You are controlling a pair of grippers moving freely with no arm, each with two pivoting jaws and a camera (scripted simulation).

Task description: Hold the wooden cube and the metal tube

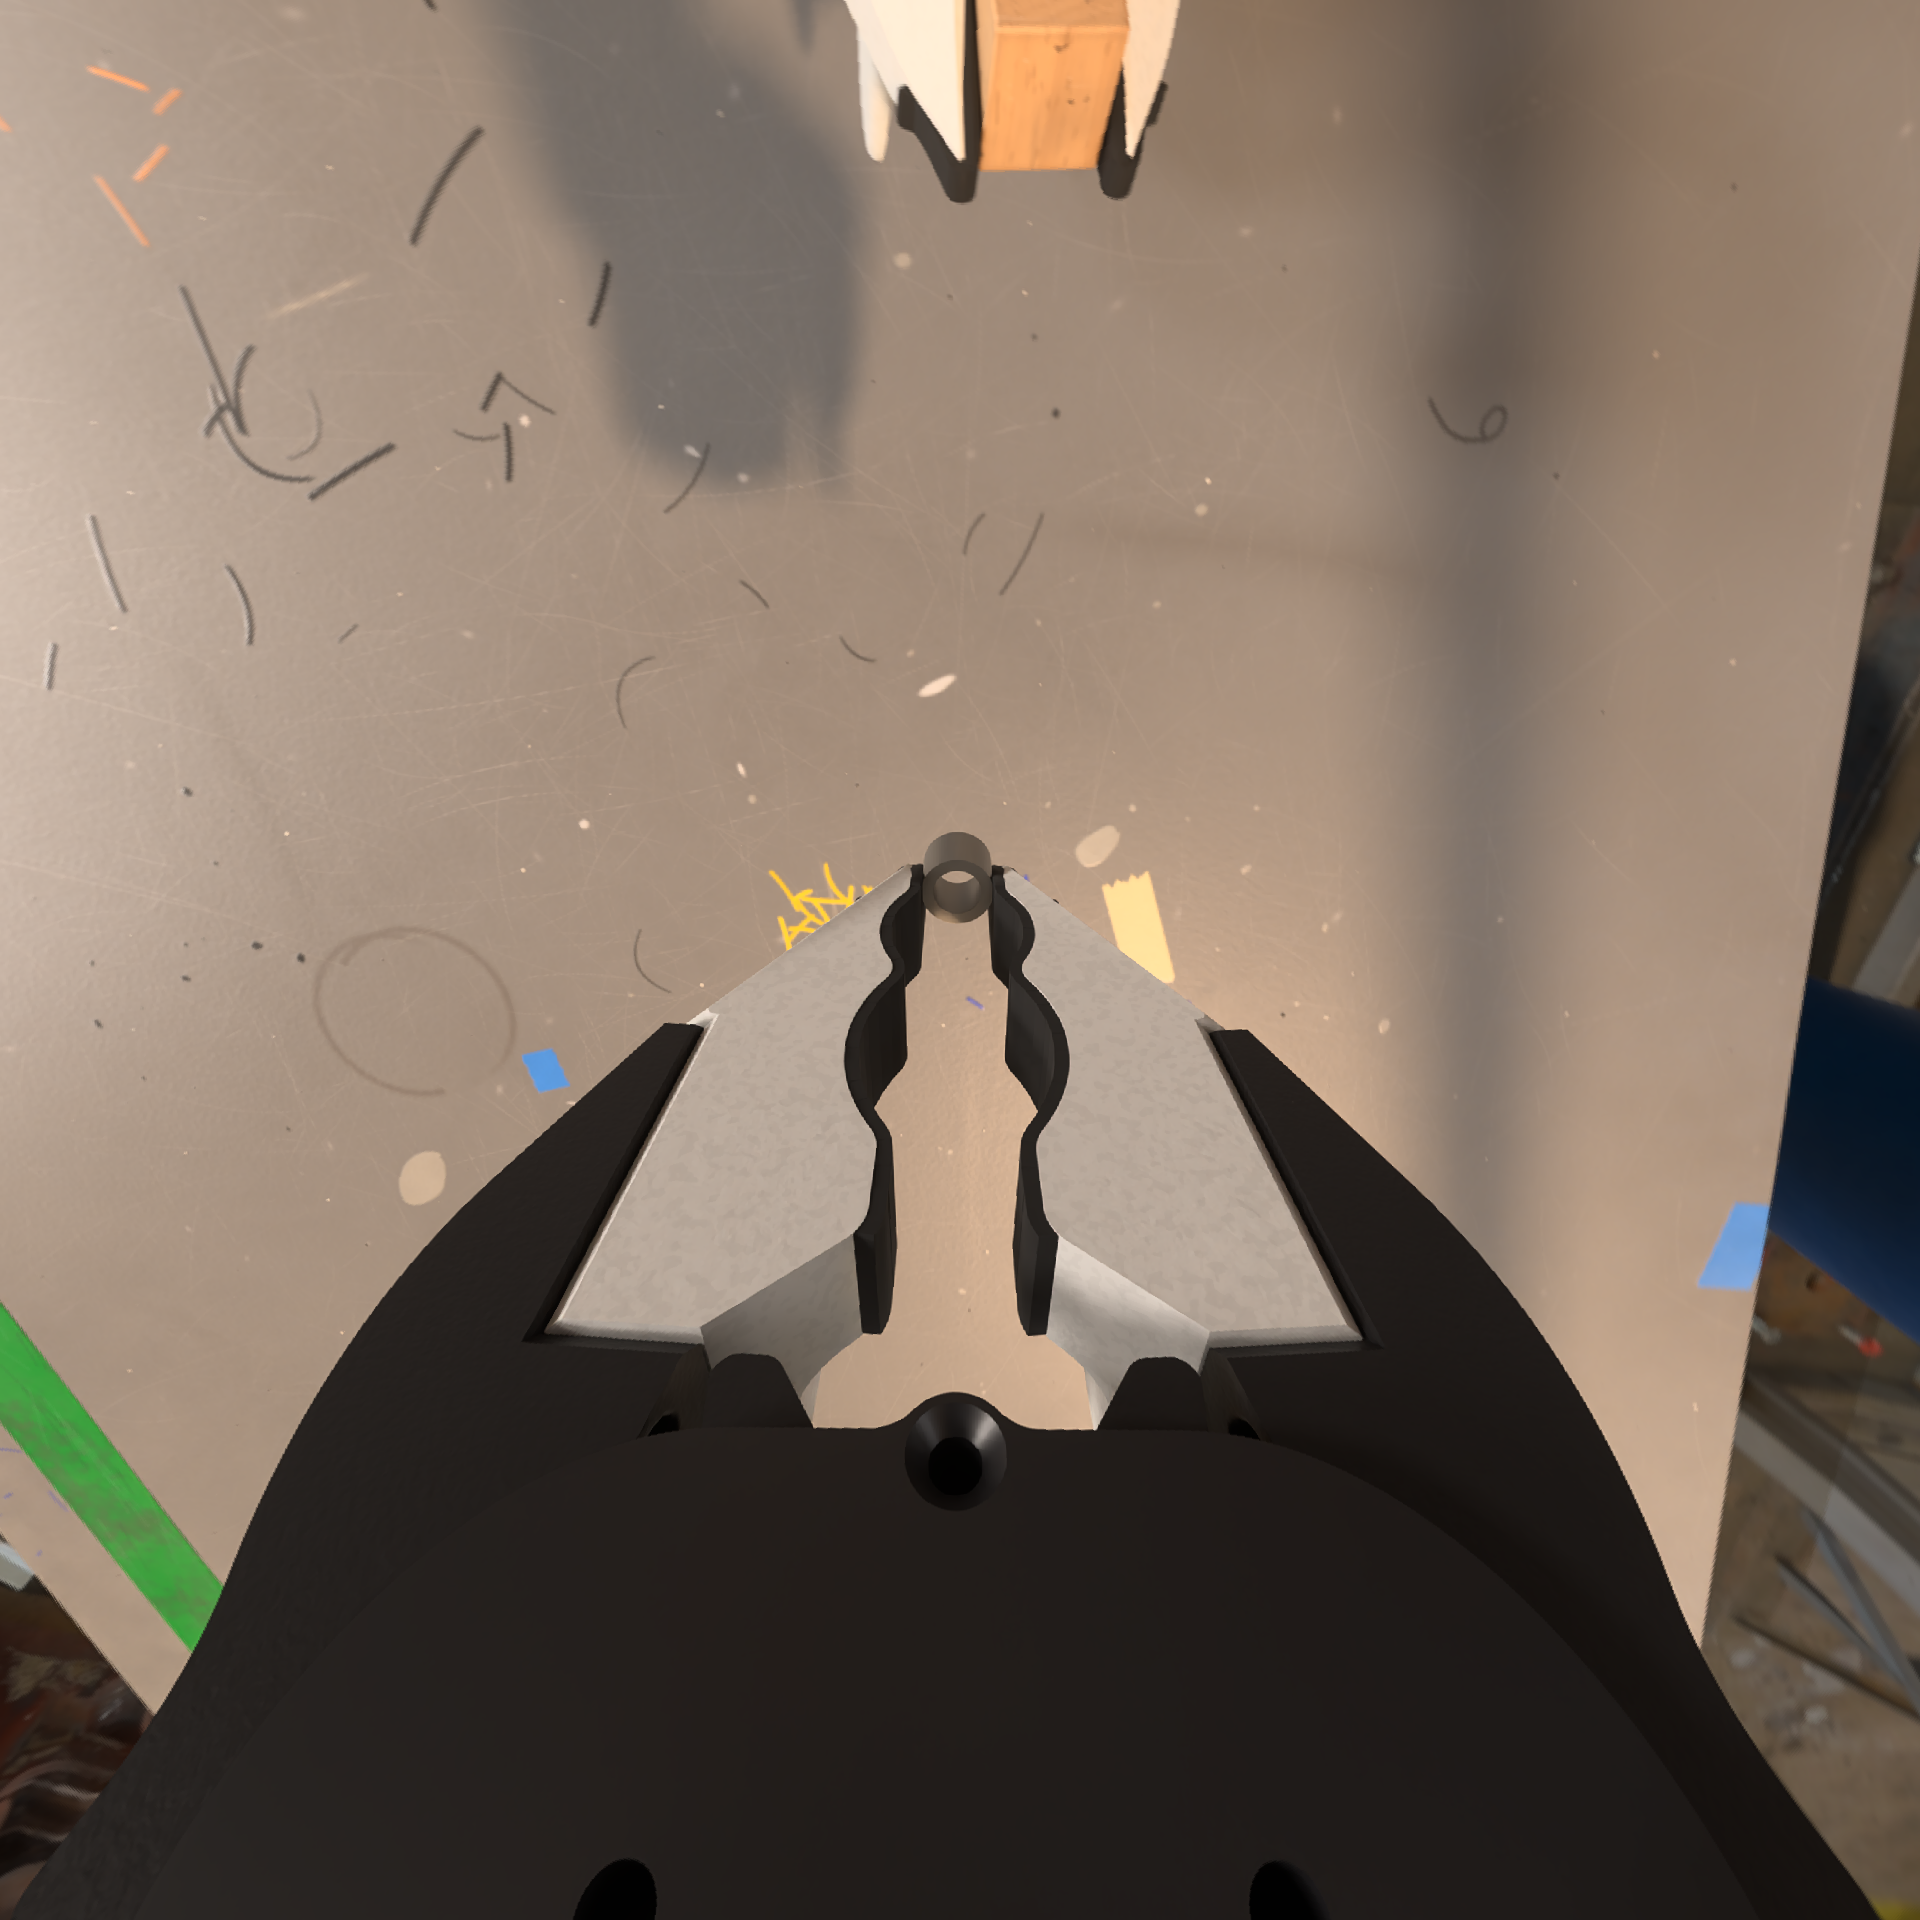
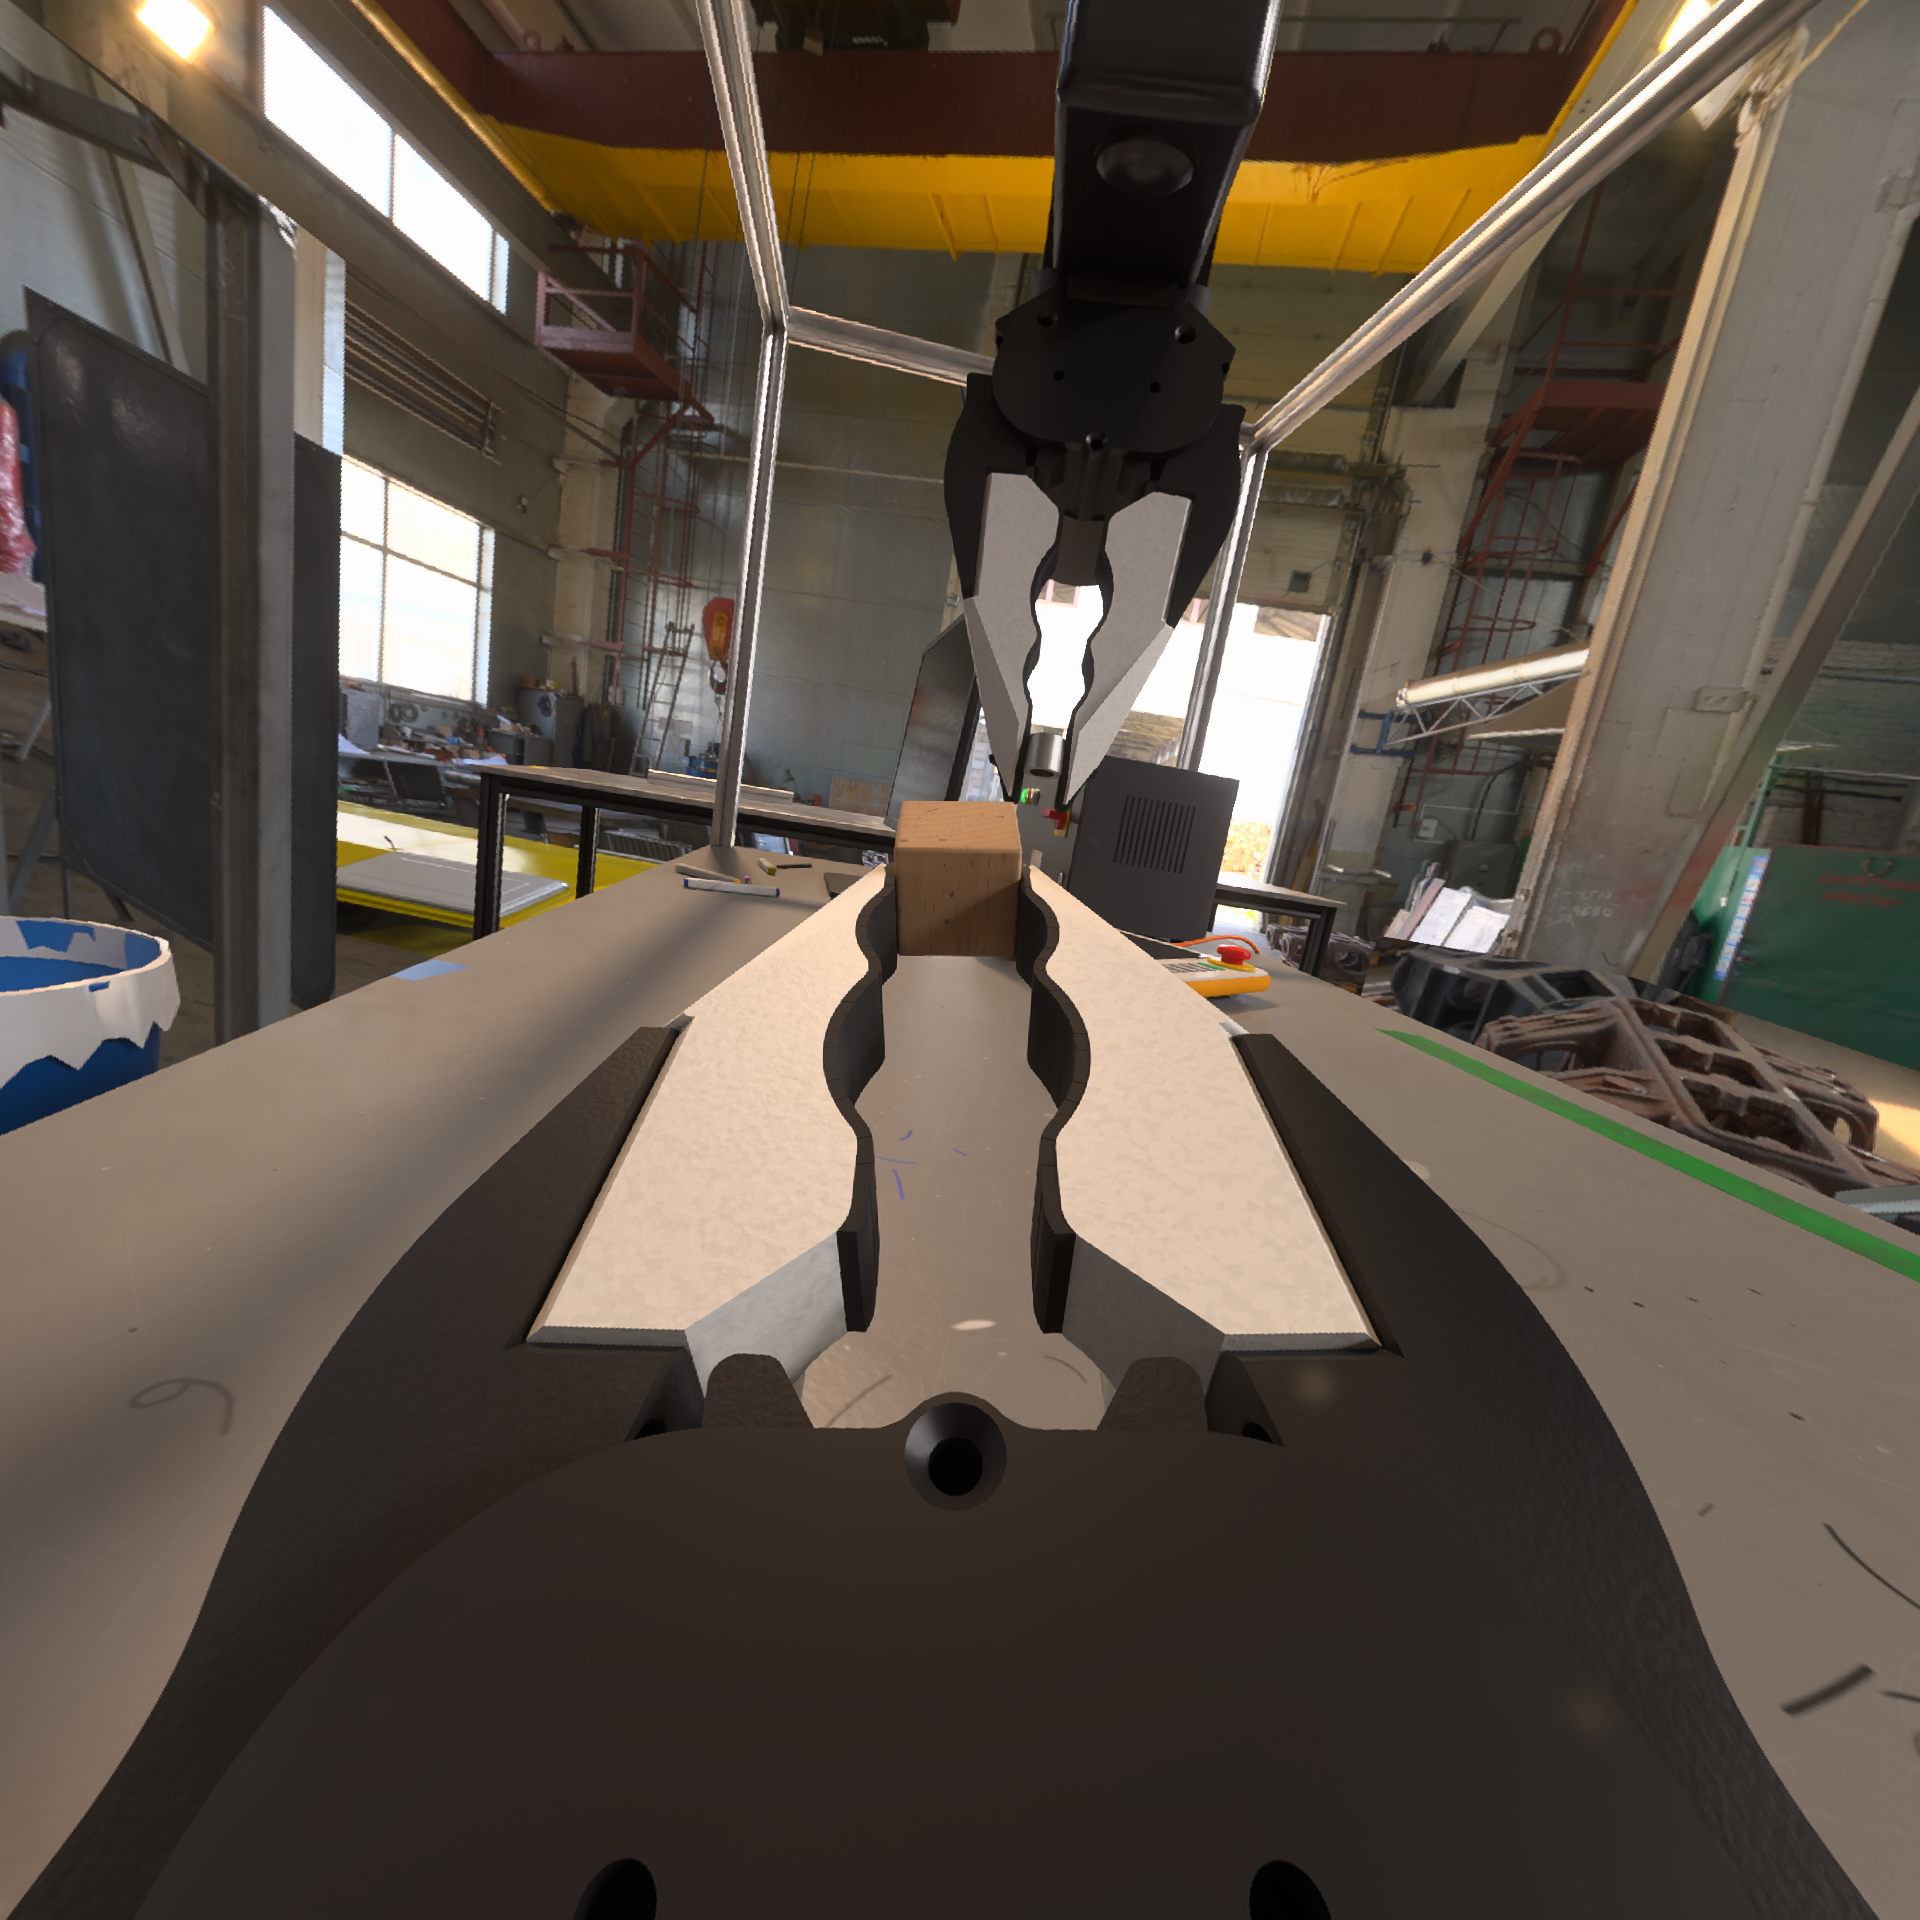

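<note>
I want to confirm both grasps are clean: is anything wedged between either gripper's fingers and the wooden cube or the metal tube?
Nothing visible is. The left gripper pinches the metal tube directly at its fingertips, and the right gripper clamps the wooden cube directly between its tips. Both pieces are held clear of the table.
</note>
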